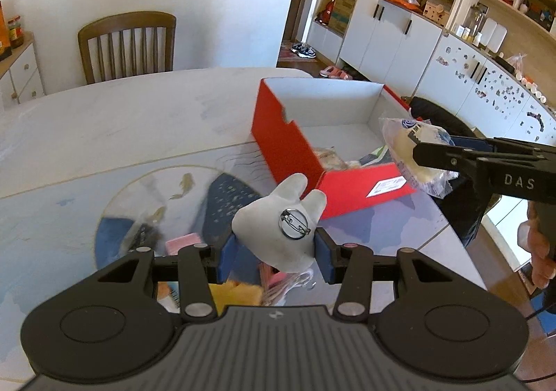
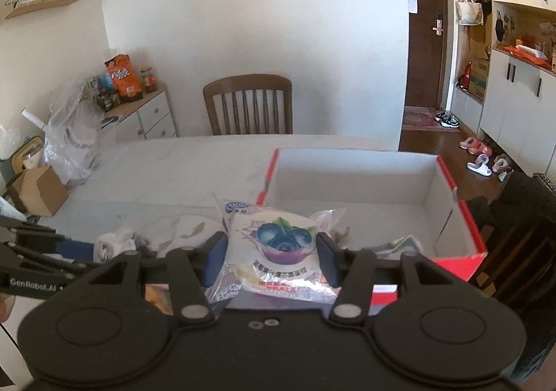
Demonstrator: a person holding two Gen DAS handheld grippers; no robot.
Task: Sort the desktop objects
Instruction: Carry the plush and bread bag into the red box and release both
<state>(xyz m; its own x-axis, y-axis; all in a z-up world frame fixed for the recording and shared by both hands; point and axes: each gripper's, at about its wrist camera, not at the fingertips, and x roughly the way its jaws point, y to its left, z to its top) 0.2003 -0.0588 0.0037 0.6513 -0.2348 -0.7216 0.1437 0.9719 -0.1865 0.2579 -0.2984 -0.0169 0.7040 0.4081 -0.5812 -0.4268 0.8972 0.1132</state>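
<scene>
Both items ride clear of the table for drop-in to the red box [image 1: 295, 155]: left gripper [image 1: 274, 252] clamps grey plush badge [image 1: 278, 221] just short of box's near wall, right gripper [image 2: 271, 252] clamps blueberry snack pkt [image 2: 278, 248] at its near-right corner.

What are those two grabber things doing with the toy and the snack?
A person is tidying the table with a grabber in each hand. The left gripper pinches a small grey plush toy with a pin badge on it. The right gripper holds a blueberry cake packet. Both are up in the air near the open red box, which already has a few things inside. More bits still lie on the table.
</scene>
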